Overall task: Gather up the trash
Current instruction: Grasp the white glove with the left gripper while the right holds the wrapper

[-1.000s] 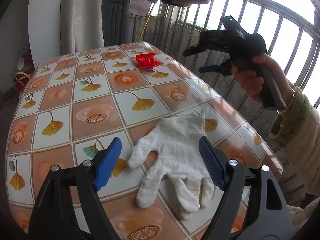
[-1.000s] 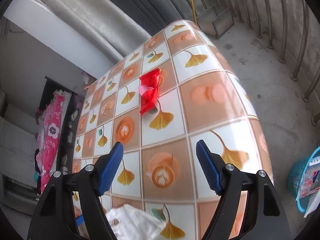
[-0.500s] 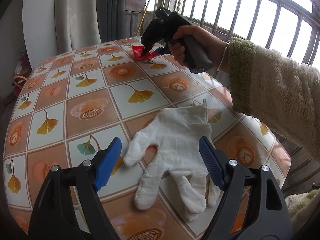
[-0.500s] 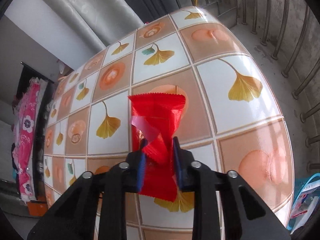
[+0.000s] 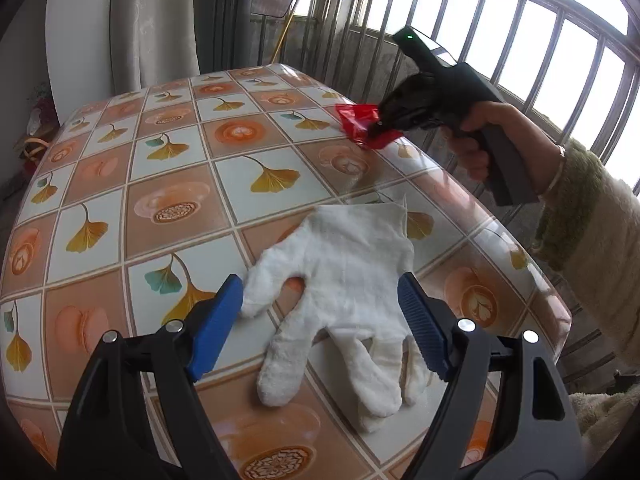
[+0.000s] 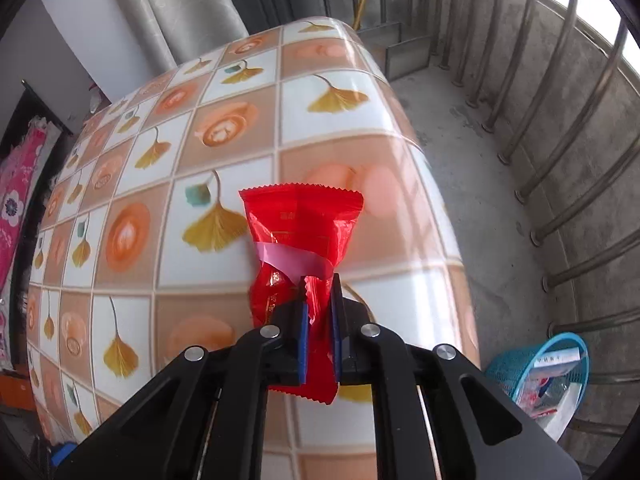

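My right gripper is shut on a red snack wrapper and holds it lifted above the table's right edge; both show in the left wrist view, the gripper and the wrapper. A white cloth glove lies flat on the patterned tablecloth. My left gripper is open just above the glove, its blue pads on either side of the glove's fingers. A blue mesh trash basket with some rubbish stands on the floor at the right.
The table has a rounded right edge by a metal balcony railing. A grey curtain hangs behind the table. Concrete floor lies between table and railing.
My right gripper has closed on the red wrapper, lifted it off the table and carried it toward the right edge. My left gripper has stayed over the glove.
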